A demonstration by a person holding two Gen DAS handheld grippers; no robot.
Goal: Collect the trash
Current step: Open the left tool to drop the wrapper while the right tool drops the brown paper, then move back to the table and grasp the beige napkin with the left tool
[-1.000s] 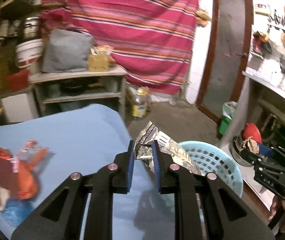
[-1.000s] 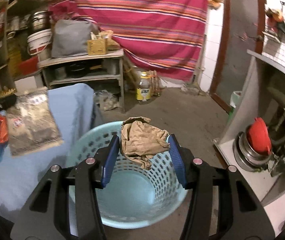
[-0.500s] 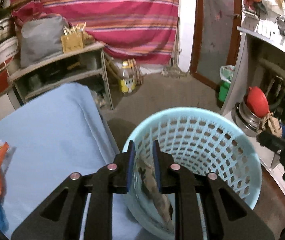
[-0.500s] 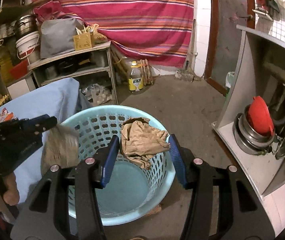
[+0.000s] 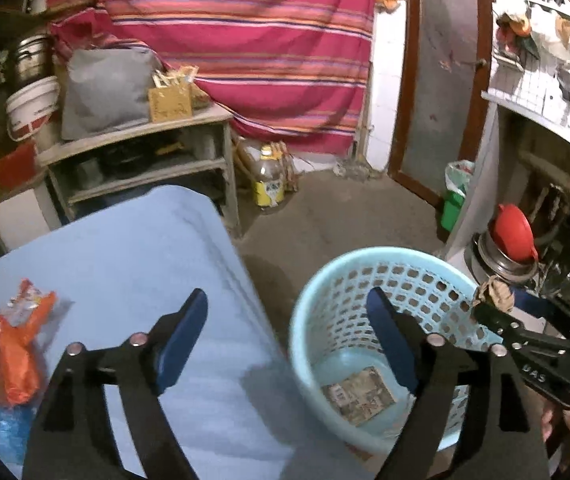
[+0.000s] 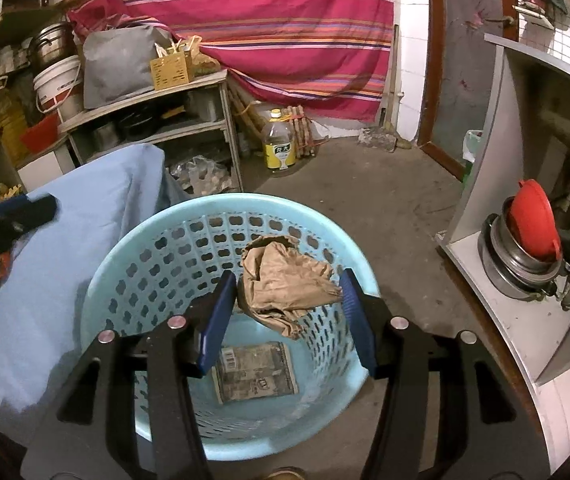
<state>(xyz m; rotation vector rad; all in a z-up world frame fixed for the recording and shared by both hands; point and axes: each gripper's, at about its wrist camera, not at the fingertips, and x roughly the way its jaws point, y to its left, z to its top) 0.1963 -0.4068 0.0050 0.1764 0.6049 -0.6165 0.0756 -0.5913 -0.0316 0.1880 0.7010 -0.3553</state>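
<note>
Basket (image 6: 133, 264): a pale blue perforated plastic tub is stood on the floor just beside the table, so that trash can be dropped straight down from table height.
Printed wrapper (image 6: 255, 372): it is seen lying flat on the basket's bottom, already collected.
Right gripper (image 6: 287, 304): it is held above the basket's opening, with the jaws set wide but touching both sides of a crumpled brown paper (image 6: 285, 284); the wad is carried between the blue pads (image 6: 217, 316). The position is judged to be chosen so that the paper falls inside once the jaws are spread further.
Left gripper (image 5: 287, 340): its jaws are spread wide and nothing is held; it is straddled over the table's edge and the basket's near rim.
Remaining trash: an orange and red wrapper (image 5: 9, 344) and other scraps are left on the table at its far left, well apart from the basket.
Surface: the table (image 5: 133, 264) is covered with a light blue cloth.
Room: a concrete floor, a striped red curtain (image 5: 245, 40), a wooden shelf unit (image 6: 153, 120), an oil bottle (image 6: 279, 148) and a white bucket (image 6: 59, 84) are seen behind.
</note>
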